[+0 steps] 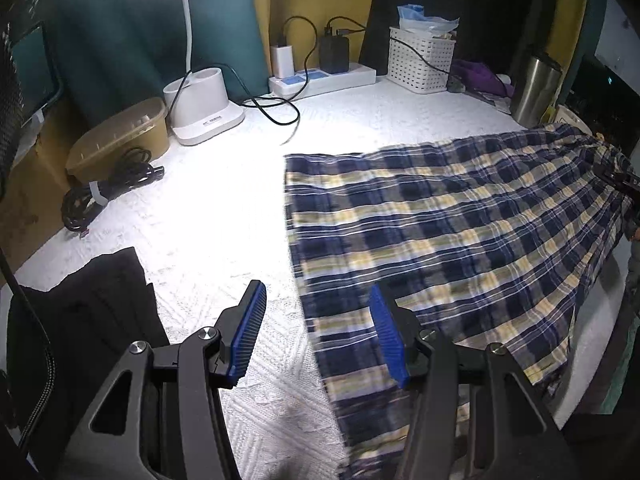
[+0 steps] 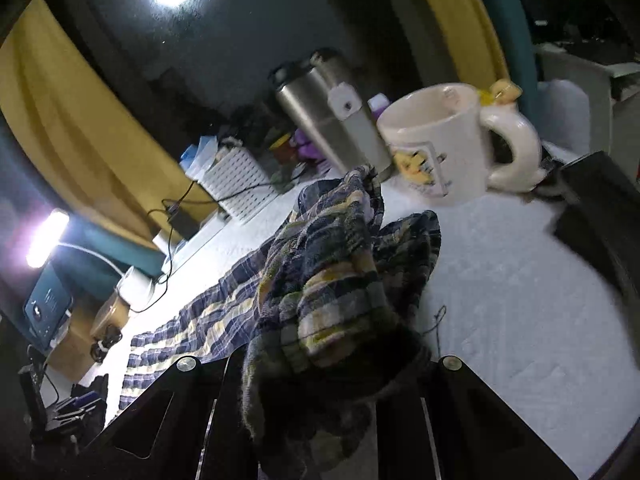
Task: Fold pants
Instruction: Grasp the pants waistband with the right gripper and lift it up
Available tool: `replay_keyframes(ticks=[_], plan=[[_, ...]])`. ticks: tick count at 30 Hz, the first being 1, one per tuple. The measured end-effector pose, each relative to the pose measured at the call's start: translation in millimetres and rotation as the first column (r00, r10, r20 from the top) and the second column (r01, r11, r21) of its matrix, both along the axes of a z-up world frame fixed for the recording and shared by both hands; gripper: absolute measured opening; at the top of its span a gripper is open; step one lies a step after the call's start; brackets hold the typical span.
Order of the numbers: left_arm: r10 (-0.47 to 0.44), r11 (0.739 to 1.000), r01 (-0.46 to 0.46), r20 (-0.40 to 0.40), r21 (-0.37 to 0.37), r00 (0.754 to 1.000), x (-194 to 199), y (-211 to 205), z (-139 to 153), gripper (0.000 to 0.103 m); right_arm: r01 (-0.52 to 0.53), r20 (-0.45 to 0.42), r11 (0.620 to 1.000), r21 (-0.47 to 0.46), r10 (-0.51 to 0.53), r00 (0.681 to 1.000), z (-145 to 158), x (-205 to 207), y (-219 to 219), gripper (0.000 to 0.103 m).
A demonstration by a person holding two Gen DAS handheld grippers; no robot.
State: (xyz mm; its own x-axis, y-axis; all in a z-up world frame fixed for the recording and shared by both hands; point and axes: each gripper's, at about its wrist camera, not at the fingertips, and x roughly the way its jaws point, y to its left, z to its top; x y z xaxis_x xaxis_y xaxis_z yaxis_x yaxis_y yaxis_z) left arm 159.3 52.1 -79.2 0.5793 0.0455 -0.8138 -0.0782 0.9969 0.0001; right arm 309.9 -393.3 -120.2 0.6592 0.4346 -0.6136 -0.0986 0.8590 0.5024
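White textured cloth covers your tabletop [image 1: 224, 208], lit hard by a lamp at the back edge. Your plaid pants [image 1: 440, 232], navy with pale yellow and white stripes, lie stretched flat across the right half of the tabletop, their straight hem end facing the middle. At the right edge the fabric rises off the surface in a crumpled bunch. Your right gripper [image 2: 320, 364] has its fingers pressed together on that bunched end, so the cloth hangs in loose, wrinkled folds in front of the camera. Your left gripper [image 1: 320, 336] hovers over the near edge with its blue-padded fingers [image 1: 246, 336] spread apart, one over bare cloth, the other above the pants' side, pinching nothing.
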Motion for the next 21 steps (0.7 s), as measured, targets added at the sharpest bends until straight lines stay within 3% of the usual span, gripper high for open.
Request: replay_keyframes(ticks=[21], plan=[[-0.014,0.997,0.022,0.107,-0.077,0.994,-18,32,10,0.054,-0.086,0.125,0.987,-0.139,0.104,0.987,73,-29,81,0.014]])
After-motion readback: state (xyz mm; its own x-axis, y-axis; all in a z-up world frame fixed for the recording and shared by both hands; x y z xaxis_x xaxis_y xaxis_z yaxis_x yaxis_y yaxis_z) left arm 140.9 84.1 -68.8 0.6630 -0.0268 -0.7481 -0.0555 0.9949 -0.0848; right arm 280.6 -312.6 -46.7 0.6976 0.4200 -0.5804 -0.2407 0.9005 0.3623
